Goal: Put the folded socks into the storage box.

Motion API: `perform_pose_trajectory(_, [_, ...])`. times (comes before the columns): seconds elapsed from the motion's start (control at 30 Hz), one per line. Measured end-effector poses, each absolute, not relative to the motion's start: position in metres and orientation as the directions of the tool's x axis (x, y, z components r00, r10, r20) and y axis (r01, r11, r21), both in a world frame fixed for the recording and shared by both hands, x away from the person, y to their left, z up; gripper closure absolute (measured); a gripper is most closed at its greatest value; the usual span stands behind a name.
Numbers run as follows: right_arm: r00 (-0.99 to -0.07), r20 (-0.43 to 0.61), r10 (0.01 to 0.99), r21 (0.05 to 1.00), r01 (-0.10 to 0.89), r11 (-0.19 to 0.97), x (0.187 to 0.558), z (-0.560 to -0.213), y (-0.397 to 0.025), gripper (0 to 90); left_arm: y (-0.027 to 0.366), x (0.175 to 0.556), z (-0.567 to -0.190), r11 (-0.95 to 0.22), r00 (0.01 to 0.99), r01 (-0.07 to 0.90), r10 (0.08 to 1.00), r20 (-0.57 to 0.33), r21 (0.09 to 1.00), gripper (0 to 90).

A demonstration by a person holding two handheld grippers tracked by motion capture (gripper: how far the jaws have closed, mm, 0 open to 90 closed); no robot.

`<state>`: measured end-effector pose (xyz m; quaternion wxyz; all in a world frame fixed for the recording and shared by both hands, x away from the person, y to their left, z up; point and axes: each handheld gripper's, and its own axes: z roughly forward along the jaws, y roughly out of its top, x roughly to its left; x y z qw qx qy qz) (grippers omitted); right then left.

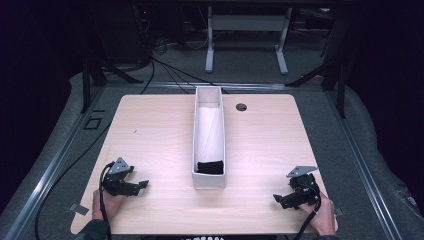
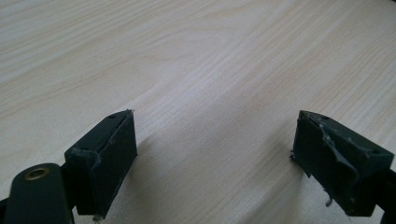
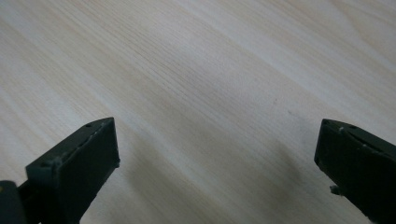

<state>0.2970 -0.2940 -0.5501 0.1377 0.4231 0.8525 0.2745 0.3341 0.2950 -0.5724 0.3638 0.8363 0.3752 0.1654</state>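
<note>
Left gripper (image 1: 143, 184): rests at the table's (image 1: 150, 130) near-left corner, held in a hand (image 1: 106, 204), jaws apart with bare wood between them (image 2: 215, 154).
Box (image 1: 208, 182): long, white, open-topped, standing mid-table and running near to far.
Black item (image 1: 210, 167): lies inside the box at its near end.
Right gripper (image 1: 278, 199): near-right corner, jaws wide apart, nothing held (image 3: 217, 168).

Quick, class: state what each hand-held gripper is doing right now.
Left hand-held gripper: open, holding nothing.
Right hand-held gripper: open, holding nothing.
</note>
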Motion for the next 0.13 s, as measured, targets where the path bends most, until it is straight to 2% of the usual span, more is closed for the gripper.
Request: perform_pose_trajectory(0.13, [-0.59, -0.002, 0.807, 0.615, 0.636, 0.466, 0.2931, -0.5617, -0.2991, 0.0, 0.2949, 0.3341, -0.5724, -0.454, 0.663, 0.507, 0.748, 0.004, 0.733, 13.4])
